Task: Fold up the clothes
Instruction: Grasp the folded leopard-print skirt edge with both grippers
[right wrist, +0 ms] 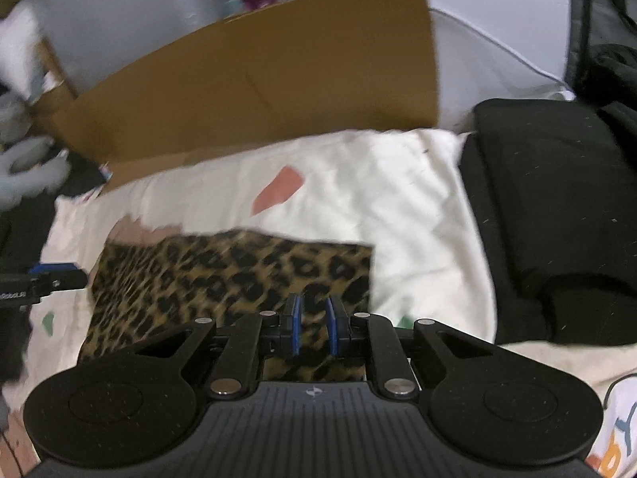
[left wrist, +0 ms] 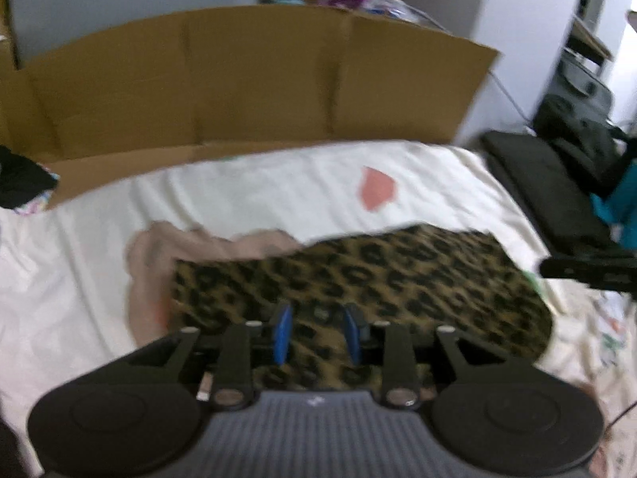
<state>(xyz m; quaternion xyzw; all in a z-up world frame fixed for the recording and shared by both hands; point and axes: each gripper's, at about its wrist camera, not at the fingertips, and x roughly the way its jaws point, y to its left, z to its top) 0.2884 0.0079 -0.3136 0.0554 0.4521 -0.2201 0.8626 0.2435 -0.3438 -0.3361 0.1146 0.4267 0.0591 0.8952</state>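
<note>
A leopard-print garment (left wrist: 358,275) lies flat on a white sheet (left wrist: 247,187), with a beige-pink cloth (left wrist: 159,247) sticking out from under its far left side. My left gripper (left wrist: 317,328) is open just above the garment's near edge, with nothing between its blue pads. In the right wrist view the same leopard-print garment (right wrist: 223,279) lies ahead, and my right gripper (right wrist: 313,320) is open over its near right part, its blue pads a narrow gap apart. Both views are blurred. Each gripper shows at the edge of the other's view.
An opened cardboard box (left wrist: 247,79) stands along the far edge of the sheet. A black cushion (right wrist: 549,215) lies to the right. A pink patch (left wrist: 376,193) marks the sheet. Dark clothes (left wrist: 20,179) sit far left. A white printed cloth (right wrist: 617,434) is at near right.
</note>
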